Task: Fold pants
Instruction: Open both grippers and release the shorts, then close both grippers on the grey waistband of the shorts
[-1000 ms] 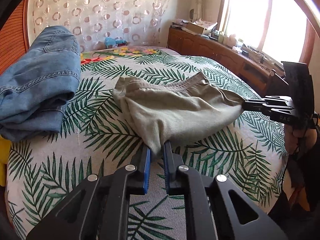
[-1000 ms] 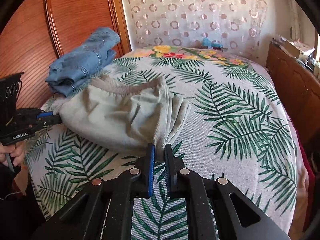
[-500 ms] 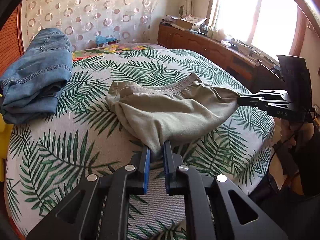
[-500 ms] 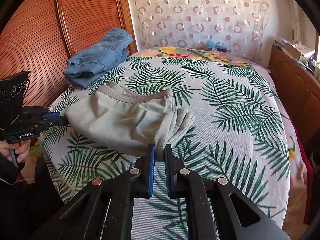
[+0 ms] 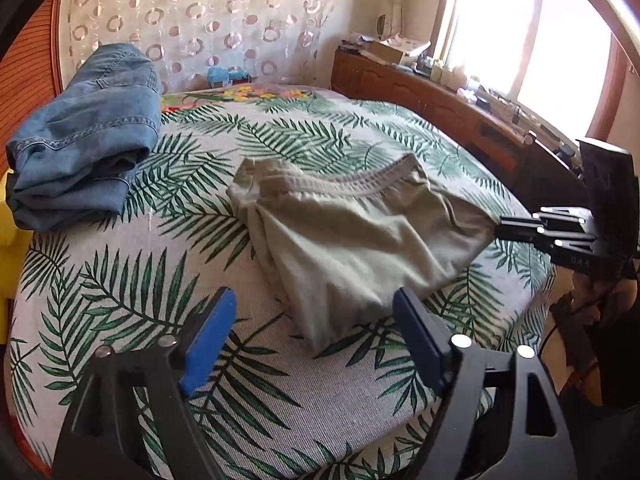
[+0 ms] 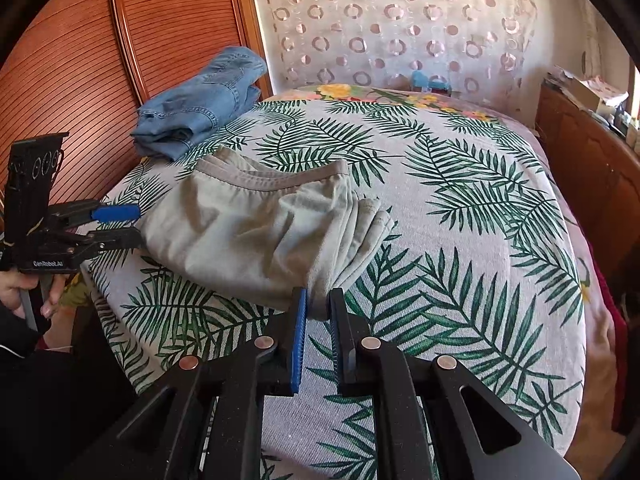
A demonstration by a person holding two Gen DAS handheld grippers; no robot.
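Observation:
Folded beige pants (image 5: 352,240) lie on the palm-leaf bedspread (image 5: 120,320), waistband toward the far side. My left gripper (image 5: 316,320) is open, its blue pads either side of the pants' near corner, not touching it. It also shows in the right wrist view (image 6: 124,226), open at the pants' left edge. My right gripper (image 6: 318,304) is shut on the other corner of the pants (image 6: 260,236). It shows in the left wrist view (image 5: 500,229), pinching the right corner.
Folded blue jeans (image 5: 84,136) (image 6: 200,104) lie at the far left of the bed by a wooden headboard (image 6: 80,60). A wooden dresser (image 5: 440,100) with clutter runs along the window side. The bed edge is close below both grippers.
My left gripper has opened and let go of the pants' corner. The pants have been drawn nearer the bed's front edge. My right gripper stays shut on its corner.

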